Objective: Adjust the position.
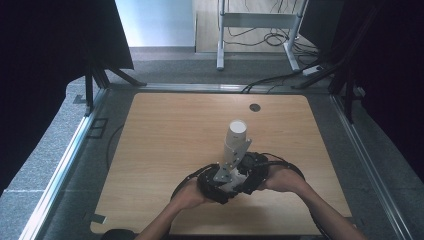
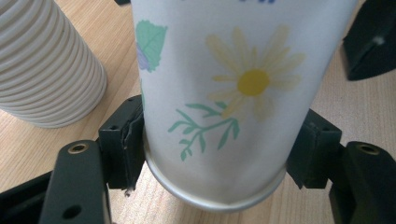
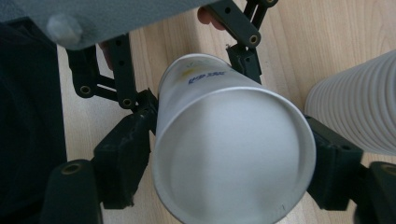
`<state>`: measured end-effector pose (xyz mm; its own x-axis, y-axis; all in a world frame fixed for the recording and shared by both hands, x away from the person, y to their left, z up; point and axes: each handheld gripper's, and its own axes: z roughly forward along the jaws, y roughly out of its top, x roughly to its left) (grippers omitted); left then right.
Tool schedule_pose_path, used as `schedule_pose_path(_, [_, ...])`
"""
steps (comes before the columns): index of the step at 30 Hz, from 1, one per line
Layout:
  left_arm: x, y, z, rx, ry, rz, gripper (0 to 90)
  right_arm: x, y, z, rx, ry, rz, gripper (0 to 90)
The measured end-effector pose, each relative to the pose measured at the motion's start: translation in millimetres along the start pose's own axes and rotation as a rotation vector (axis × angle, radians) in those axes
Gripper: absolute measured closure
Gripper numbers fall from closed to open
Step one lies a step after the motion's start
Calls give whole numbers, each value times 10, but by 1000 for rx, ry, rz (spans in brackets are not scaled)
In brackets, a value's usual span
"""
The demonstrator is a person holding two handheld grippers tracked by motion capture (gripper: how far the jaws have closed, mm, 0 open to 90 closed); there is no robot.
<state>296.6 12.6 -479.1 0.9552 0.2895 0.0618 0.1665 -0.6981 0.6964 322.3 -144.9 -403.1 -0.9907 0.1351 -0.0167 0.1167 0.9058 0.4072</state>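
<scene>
A white paper cup point(image 2: 233, 93) printed with a yellow daisy and green sprigs lies on its side just above the table, its base turned toward both cameras. My left gripper point(image 2: 217, 144) is shut on its lower wall, one pad on each flank. My right gripper point(image 3: 229, 163) is shut on the same cup point(image 3: 233, 154) near its base rim. The left gripper's fingers point(image 3: 243, 56) clasp the cup farther up. In the high view the left gripper point(image 1: 212, 187) and the right gripper point(image 1: 252, 172) sit close together near the table's front middle.
A tall stack of white ribbed cups point(image 1: 237, 135) stands just behind the grippers, close beside the held cup point(image 2: 42, 65) point(image 3: 359, 112). The wooden table point(image 1: 165, 130) has a round cable hole point(image 1: 255, 107) at its back. Metal rails run along both sides.
</scene>
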Motion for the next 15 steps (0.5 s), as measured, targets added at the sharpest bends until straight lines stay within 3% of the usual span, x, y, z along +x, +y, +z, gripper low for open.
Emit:
schedule_pose_path(3, [-21,-1,21,-23,3,-27,309,-4,14,10,10,4,-6,303])
schedule_pose_path(7, [-23,-3,28,-21,2,-27,309,-15,12,10,17,8,-6,329])
schedule_pose_path(11, [-20,-5,26,-15,-2,-5,284,-23,-6,-1,12,24,2,353])
schedule_pose_path(12, [-2,-1,8,3,-14,22,273,-23,-11,-4,7,27,10,356])
schedule_pose_path(14, [-3,4,-2,-10,-11,20,248,-28,-31,-20,-7,35,20,359])
schedule_pose_path(15, [-20,6,6,-51,-16,-24,237,-31,-42,-33,-16,37,25,360])
